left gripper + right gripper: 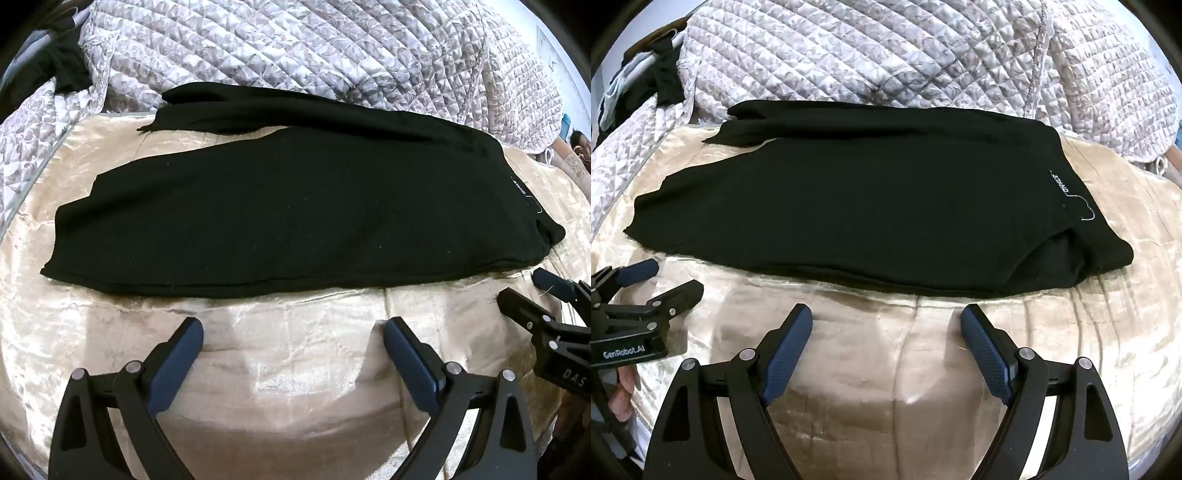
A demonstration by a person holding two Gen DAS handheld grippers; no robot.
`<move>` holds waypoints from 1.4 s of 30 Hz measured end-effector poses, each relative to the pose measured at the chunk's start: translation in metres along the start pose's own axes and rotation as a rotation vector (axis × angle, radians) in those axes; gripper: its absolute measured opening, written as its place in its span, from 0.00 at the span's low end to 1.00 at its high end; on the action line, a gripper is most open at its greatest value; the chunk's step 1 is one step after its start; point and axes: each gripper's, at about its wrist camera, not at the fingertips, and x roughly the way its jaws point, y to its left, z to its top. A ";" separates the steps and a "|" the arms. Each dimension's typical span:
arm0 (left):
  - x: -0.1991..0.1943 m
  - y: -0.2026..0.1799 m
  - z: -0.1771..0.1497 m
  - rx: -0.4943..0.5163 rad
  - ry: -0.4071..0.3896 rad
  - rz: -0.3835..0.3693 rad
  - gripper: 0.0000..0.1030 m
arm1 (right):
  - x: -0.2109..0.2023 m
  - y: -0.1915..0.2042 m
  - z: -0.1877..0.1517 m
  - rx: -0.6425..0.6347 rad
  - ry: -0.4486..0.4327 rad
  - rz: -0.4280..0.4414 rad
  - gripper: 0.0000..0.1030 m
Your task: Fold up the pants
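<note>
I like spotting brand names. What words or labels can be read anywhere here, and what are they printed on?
"STAND": white letters on the black pants, near the waist end, beside a thin white outline drawing.
"GenRobot.AI": white print on the body of the left tongs, seen from the right wrist view.
"DAS": partial print, cut off by the picture's edge, on the body of the right tongs, seen from the left wrist view.
Nothing else is readable.

A: What colour are the pants (295, 206)?
B: Black, with tiny white letters (1060, 182).
A: And under them?
B: A shiny cream blanket (258, 369). Behind the pants, a grey-and-white flowery quilt (295, 48).
</note>
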 end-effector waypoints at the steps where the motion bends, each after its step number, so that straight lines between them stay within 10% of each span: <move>1: 0.000 0.000 0.000 -0.002 -0.005 -0.004 0.97 | 0.000 0.001 0.000 0.000 -0.001 0.001 0.80; 42: 0.000 0.000 0.000 -0.002 -0.004 -0.006 0.97 | 0.001 0.001 -0.001 0.010 -0.020 -0.011 0.81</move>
